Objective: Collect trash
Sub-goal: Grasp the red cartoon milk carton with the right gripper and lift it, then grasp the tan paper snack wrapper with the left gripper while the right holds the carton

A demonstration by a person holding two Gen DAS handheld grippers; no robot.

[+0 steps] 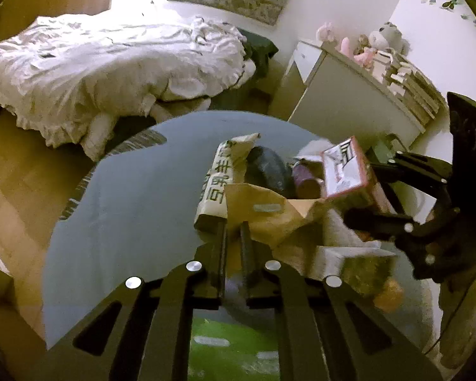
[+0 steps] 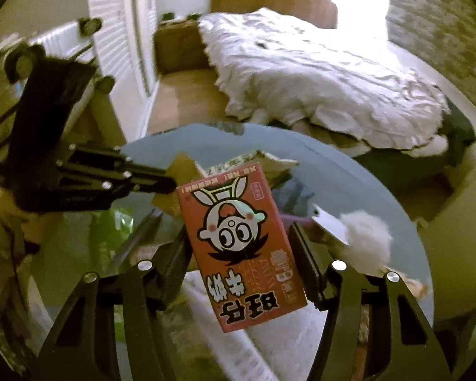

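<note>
My right tongs (image 2: 241,254) pinch a red milk carton (image 2: 242,247) at frame centre, printed 旺仔牛奶 upside down. My left tongs (image 1: 233,235) pinch a brown paper bag (image 1: 263,212) over the glass worktop (image 1: 136,197).

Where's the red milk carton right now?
The red milk carton is clamped in the right gripper, held above the round glass table. In the left wrist view it sits right of the brown paper bag that the left gripper pinches.

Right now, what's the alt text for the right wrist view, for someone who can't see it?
The right gripper grips a red milk carton with an upside-down cartoon face, above a round glass table. The left gripper reaches in from the left, pinching a brown paper bag; a bed with white bedding sits behind.
</note>
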